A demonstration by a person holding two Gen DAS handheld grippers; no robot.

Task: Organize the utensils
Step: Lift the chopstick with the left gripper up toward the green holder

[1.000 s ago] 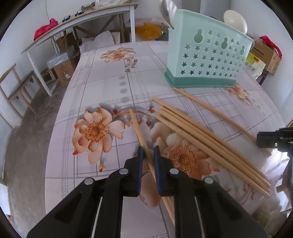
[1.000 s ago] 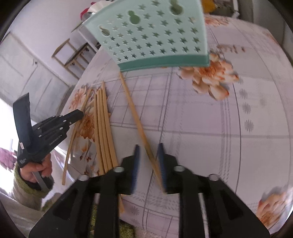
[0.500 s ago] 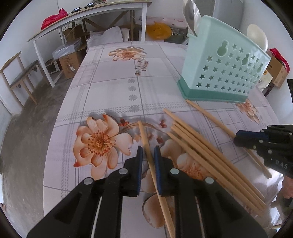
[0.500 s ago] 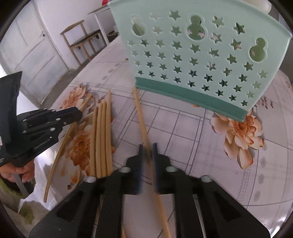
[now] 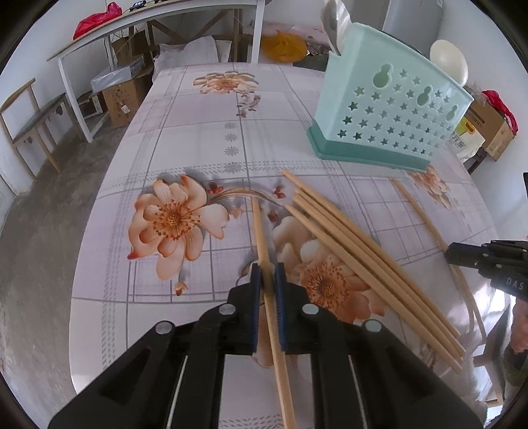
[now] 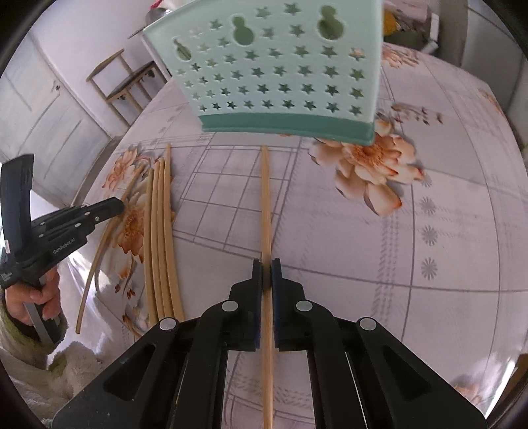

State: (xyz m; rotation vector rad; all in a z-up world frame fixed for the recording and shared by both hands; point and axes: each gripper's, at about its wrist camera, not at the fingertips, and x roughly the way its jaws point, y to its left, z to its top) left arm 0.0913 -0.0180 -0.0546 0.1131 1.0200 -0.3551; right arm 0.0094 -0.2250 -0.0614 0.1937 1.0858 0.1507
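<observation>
On the near part of the flowered tablecloth, the left gripper is clamped on a single chopstick, its blue pads pressing both sides of the stick, which runs away from the jaws toward the far side. Those jaws have just been closing a little more on it. Just right of it lies a bundle of four chopsticks, fanned diagonally toward the near right edge of the table, tips close to that edge. Farther right, the right gripper has pinched a separate chopstick between its nearly closed pads, having just been closing on it; the stick's far tip ends just short of the base of the mint-green utensil holder. That holder stands upright at the far right of the table, with a spoon sticking out of its left end. Left of the left gripper the cloth is bare all the way to the left table edge, and a wide bare strip lies between the bundle and the holder. Beyond the left edge is concrete floor, with a wooden chair and a white desk well apart from the table.
</observation>
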